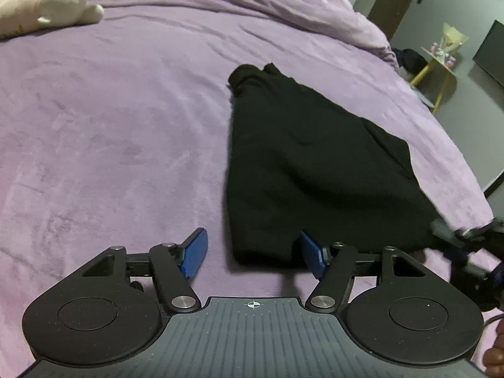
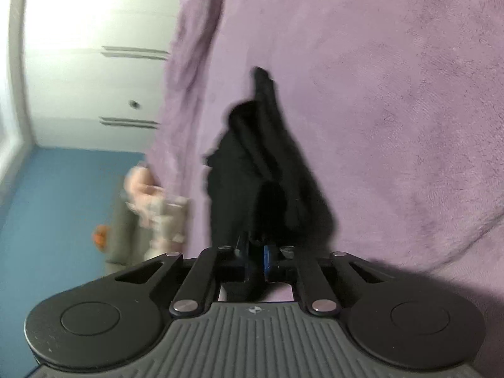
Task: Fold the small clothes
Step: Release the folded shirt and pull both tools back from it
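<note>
A black garment lies on the purple bedspread, narrow at its far end and wide near me. My left gripper is open, its blue fingers straddling the garment's near left corner just above the bed. My right gripper is shut on the black garment and holds its corner lifted off the bed; it also shows in the left wrist view at the garment's near right corner.
Plush toys lie at the far left of the bed. A bunched purple blanket runs along the far side. A yellow side table stands beyond the bed's right edge. A white wardrobe shows in the right wrist view.
</note>
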`<state>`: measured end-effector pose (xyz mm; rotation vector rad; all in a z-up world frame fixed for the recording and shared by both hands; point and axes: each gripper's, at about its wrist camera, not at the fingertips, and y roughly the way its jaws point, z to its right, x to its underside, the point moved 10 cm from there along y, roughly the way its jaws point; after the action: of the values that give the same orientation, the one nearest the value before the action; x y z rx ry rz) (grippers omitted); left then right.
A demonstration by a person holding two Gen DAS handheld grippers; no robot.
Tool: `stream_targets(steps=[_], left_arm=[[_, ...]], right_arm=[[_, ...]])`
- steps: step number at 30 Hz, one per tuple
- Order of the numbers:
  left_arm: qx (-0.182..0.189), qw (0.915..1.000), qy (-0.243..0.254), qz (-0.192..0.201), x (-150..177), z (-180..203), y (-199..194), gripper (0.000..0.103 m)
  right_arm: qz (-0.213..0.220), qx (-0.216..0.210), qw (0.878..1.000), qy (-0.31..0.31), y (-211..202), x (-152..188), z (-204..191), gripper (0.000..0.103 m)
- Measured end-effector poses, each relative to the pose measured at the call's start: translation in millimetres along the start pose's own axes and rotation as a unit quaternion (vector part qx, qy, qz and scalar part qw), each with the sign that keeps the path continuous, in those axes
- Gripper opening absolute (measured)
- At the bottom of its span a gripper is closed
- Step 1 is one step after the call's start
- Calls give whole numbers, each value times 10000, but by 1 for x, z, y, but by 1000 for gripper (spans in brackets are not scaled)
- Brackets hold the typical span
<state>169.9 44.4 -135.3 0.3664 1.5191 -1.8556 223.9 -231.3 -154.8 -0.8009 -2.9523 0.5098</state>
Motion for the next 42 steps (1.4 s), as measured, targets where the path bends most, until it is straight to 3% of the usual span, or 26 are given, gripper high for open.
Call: stream_targets(steps=[1,2,4,6,9,11,12,14,16,18,22,23,27,29,34,37,39,42], left_arm=[[59,10000,27,17,1,2,-3,70],[71,10000,58,25,2,3,-3,70],[-84,9999,137,-14,5,2,-4,71],[-308,9993,150,-133,9,-4,-5,70],[-356,9993,58,-51,4,-7,-17,69],[-391,9991,128,132,-5,-6,-25,70],[-390,9989,148,233,-10,-4,-28,70],[-381,9987,175,305,-21,3,-24,70],[-446,9983,195,331,-31,10,-15,70],[-528,9979,195,326,-38,15,-1,71],[-843,9961,250,-44,-36,15,28,77],[-921,9953,291,-80,-34,14,31,82],[-998,9942,386,-56,-31,10,32,86],[-1035,9939,372,-102,-28,9,30,86],[-1131,9919,530,-230,-9,9,16,86],[-1102,9921,500,-316,4,7,8,86],[-1059,9926,458,-385,11,7,2,86],[-1117,9902,463,-697,22,6,-4,84]], right_arm=[[61,145,9996,-231,-3,-3,-2,7],[104,686,9950,-724,-3,-5,-2,7],[-11,1622,9741,-1577,3,-2,3,7],[-67,1766,9635,-2011,6,4,-2,7],[-90,2226,9314,-2880,6,10,-20,14],[201,2519,9067,-3377,-3,7,-38,21],[375,2597,8950,-3607,-7,4,-48,21],[481,2439,8871,-3890,-2,6,-70,21],[287,2363,8775,-4163,20,14,-84,21],[115,2376,8577,-4559,44,26,-90,22],[-225,2754,8401,-4668,86,30,-68,22],[-234,2801,8358,-4716,88,31,-62,22],[-327,2862,8130,-5060,84,39,-58,22],[-360,2948,8094,-5067,78,43,-59,22],[-547,3040,8244,-4743,58,59,-47,24],[-924,3354,8297,-4366,43,71,-25,31],[-958,3401,8325,-4266,35,75,-18,32],[-1086,3554,8306,-4146,27,81,-18,63]])
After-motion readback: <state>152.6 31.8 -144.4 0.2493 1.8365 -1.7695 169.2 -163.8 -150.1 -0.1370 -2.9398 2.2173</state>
